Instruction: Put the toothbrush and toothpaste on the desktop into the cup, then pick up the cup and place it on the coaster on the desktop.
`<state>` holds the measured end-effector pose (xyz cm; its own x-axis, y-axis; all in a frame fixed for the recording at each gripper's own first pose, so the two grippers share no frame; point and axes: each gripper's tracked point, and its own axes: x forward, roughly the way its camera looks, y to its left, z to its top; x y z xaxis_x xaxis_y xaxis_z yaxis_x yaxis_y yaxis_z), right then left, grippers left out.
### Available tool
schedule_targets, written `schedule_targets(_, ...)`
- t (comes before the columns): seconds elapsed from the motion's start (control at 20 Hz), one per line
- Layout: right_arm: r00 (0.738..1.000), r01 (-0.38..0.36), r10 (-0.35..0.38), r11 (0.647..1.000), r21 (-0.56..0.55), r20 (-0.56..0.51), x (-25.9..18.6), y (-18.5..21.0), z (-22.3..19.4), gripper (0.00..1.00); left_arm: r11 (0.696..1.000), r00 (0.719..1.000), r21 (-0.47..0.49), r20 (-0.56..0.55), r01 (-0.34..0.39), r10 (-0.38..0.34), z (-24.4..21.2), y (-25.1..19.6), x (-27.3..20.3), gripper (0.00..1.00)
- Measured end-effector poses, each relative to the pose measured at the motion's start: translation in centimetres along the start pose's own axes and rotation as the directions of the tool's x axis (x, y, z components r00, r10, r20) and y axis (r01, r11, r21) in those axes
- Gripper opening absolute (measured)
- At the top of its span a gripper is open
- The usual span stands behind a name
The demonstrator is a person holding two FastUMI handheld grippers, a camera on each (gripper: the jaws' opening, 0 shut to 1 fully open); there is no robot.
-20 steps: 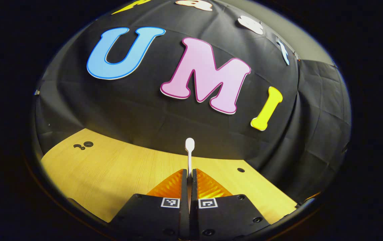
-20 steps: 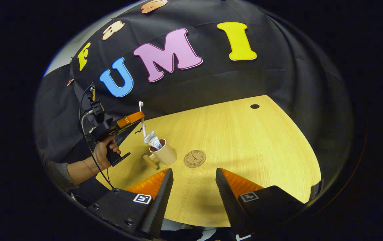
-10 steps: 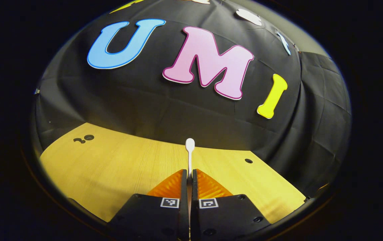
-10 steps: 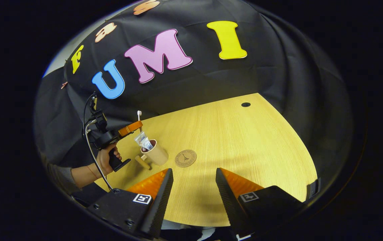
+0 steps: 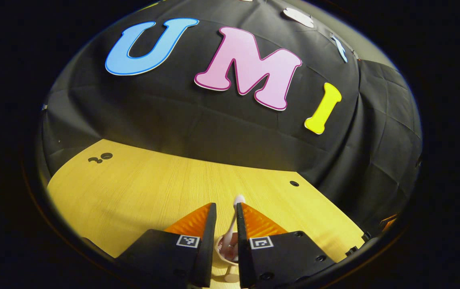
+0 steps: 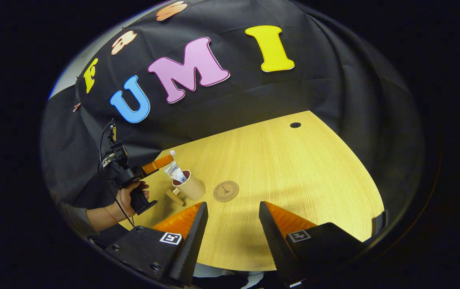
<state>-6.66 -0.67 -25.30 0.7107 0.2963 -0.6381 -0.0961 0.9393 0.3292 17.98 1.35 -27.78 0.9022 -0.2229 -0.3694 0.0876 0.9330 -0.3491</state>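
In the left gripper view my left gripper (image 5: pixel 225 205) stands open right above the beige cup (image 5: pixel 226 252). The white toothbrush (image 5: pixel 238 200) stands in the cup, its head rising between my fingers and leaning toward the right one. In the right gripper view the cup (image 6: pixel 193 187) sits on the wooden desk (image 6: pixel 294 176) with the toothpaste tube (image 6: pixel 174 172) and the toothbrush (image 6: pixel 172 153) sticking out of it. The left gripper (image 6: pixel 169 157), held by a hand, hovers over it. The round coaster (image 6: pixel 226 191) lies just right of the cup. My right gripper (image 6: pixel 233 204) is open over the near desk.
The cup has a wooden handle (image 6: pixel 172 196) pointing toward the near left. A cable hole (image 6: pixel 295 125) sits at the far right of the desk, and small holes (image 5: pixel 101 157) at the far left. Black cloth walls the booth behind the desk.
My left gripper came down over the cup and opened. The toothbrush slid down from between its fingers into the cup. The right gripper stayed open and barely moved.
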Motion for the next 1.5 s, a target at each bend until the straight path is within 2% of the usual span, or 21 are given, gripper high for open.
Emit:
schedule_targets(0.15,1.0,-0.006,0.006,1.0,0.008,0.0,-0.2,0.3,0.0,0.79,0.999,1.0,0.033,-0.024,-0.006,0.007,-0.4,0.0,-1.4,0.39)
schedule_targets(0.2,1.0,-0.009,0.009,1.0,0.01,0.001,-0.2,0.4,0.1,0.8,0.999,1.0,0.051,-0.03,-0.005,0.007,-0.5,0.0,-2.1,0.45)
schedule_targets(0.45,1.0,-0.018,0.018,1.0,0.013,0.011,-0.5,0.4,0.1,0.79,0.993,0.994,0.101,-0.1,0.056,-0.046,-1.0,-0.6,-5.4,0.66)
schedule_targets(0.5,1.0,-0.019,0.019,1.0,0.019,0.014,-0.6,0.3,0.1,0.79,0.992,0.99,0.109,-0.128,0.067,-0.053,-1.5,-0.6,-6.0,0.72)
schedule_targets(0.55,1.0,-0.024,0.024,0.999,0.029,0.016,-0.6,0.4,0.1,0.8,0.99,0.986,0.12,-0.158,0.069,-0.049,-1.9,-0.4,-6.6,0.84)
schedule_targets(0.65,0.999,-0.029,0.028,0.999,0.04,0.021,-0.9,0.5,0.1,0.79,0.986,0.979,0.161,-0.201,0.053,-0.02,-2.8,0.2,-7.4,0.95)
schedule_targets(0.7,0.999,-0.03,0.029,0.999,0.04,0.024,-1.0,0.5,0.1,0.79,0.983,0.974,0.18,-0.224,0.042,-0.001,-3.3,0.6,-7.8,0.98)
schedule_targets(0.85,0.999,-0.032,0.031,0.999,0.032,0.023,-1.4,0.3,-0.3,0.79,0.976,0.948,0.217,-0.317,0.034,0.038,-5.8,0.9,-8.6,0.98)
schedule_targets(1.1,1.0,-0.025,0.023,0.997,0.072,0.02,-1.9,-0.2,-1.3,0.8,0.958,0.897,0.275,-0.44,0.084,0.048,-9.3,0.4,-8.1,0.98)
schedule_targets(1.25,1.0,-0.014,0.013,0.996,0.085,0.016,-2.3,-0.5,-1.8,0.79,0.958,0.858,0.276,-0.507,0.076,0.078,-11.2,1.0,-7.0,0.98)
schedule_targets(1.35,1.0,-0.005,0.004,0.996,0.089,0.017,-2.5,-0.8,-1.6,0.79,0.962,0.84,0.268,-0.534,0.058,0.098,-12.2,1.5,-6.2,0.98)
schedule_targets(1.5,1.0,0.016,-0.018,0.995,0.101,0.023,-2.8,-1.6,-1.5,0.79,0.96,0.814,0.27,-0.572,0.068,0.103,-13.4,1.3,-5.3,0.98)
